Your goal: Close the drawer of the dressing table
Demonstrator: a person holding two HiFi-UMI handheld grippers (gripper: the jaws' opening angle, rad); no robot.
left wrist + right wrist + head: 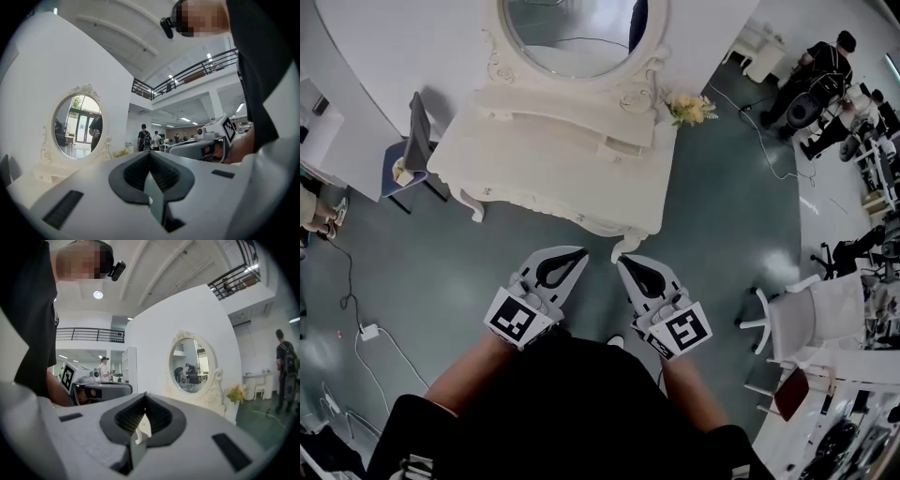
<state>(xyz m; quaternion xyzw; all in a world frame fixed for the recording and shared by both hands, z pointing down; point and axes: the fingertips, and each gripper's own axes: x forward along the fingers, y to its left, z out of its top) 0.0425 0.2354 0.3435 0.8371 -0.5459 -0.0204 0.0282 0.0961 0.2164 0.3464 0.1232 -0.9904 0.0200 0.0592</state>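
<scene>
The left hand-held gripper [577, 255] and right hand-held gripper [623, 263] are both clenched on nothing. They point at the bench [534, 183], well apart from it. Its small drawer [625, 147] seems to jut out below the mirror [581, 33], and shut tips probably suit pushing it in.

mirror [581, 33] on dressing table [553, 169], flowers [691, 109] right

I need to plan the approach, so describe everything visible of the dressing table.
The dressing table is white, apparently painted wood, with carved trim and curved legs. An oval mirror in an ornate frame rises at its back, above a low raised tier where one small drawer looks pulled out. It stands on the grey-green floor against a white wall.
</scene>
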